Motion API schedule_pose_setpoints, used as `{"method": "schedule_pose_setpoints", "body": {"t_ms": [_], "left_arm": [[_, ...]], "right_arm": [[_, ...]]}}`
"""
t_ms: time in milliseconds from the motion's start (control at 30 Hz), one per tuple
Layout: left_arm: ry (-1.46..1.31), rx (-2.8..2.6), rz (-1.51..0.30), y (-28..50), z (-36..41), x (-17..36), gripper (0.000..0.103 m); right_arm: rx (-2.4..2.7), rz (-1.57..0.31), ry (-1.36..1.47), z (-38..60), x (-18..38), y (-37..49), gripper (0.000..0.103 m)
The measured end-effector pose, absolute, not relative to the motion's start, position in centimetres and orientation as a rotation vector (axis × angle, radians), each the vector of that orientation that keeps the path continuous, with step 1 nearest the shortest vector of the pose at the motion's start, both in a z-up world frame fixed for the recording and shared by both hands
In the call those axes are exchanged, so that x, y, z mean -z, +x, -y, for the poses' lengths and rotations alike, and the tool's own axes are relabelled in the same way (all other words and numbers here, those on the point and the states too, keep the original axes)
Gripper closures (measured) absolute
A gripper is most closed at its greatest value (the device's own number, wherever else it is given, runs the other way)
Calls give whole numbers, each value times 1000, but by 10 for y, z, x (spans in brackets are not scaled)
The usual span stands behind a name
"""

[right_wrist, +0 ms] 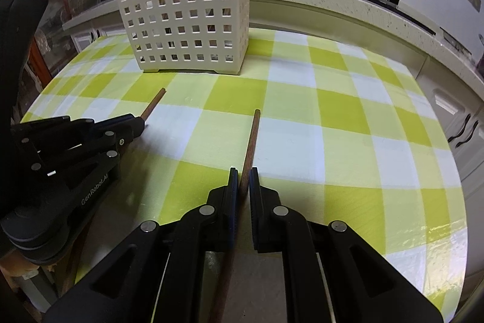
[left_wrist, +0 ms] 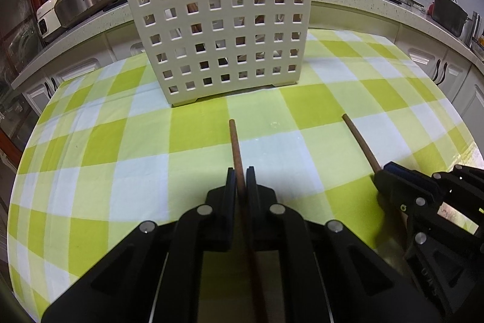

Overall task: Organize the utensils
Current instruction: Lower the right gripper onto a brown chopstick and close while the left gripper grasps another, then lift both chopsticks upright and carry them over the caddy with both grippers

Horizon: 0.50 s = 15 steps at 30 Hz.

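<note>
Biggest worry rn: each stick is pinched partway along its length with a long free end sticking out, so either could pivot in the pads or snag the caddy (left_wrist: pixel 211 29) rim on the way in, esp w/ wooden utensils and a white spoon already crowding it. The two could also knock each other.

Left hand-held gripper (left_wrist: pixel 241 181) is clenched on the left chopstick (left_wrist: pixel 235 147), tip aimed at the caddy's base, short of it. Right hand-held gripper (right_wrist: pixel 243 181) is clamped on the right chopstick (right_wrist: pixel 251 141), caddy ahead and off to its left. Both are low and level over the checked worktop (left_wrist: pixel 121 141), side by side, close together.
</note>
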<state>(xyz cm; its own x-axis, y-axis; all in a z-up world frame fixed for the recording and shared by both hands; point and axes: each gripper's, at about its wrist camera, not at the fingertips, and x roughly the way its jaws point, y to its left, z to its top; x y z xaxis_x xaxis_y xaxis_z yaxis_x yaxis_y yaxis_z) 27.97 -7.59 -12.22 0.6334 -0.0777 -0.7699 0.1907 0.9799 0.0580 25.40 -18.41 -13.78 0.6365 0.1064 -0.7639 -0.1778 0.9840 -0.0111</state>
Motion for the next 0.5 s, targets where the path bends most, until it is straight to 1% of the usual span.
{"method": "schedule_pose_setpoints", "body": {"t_ms": [167, 300, 500], "left_arm": [[49, 205, -876, 280, 60, 121, 97], [18, 208, -869, 276, 49, 119, 97], [-22, 219, -803, 255, 32, 96, 97]], "right_arm": [[-212, -865, -41, 191, 137, 257, 96], [-248, -816, 17, 197, 128, 252, 96], [-286, -749, 48, 195, 107, 242, 97]]}}
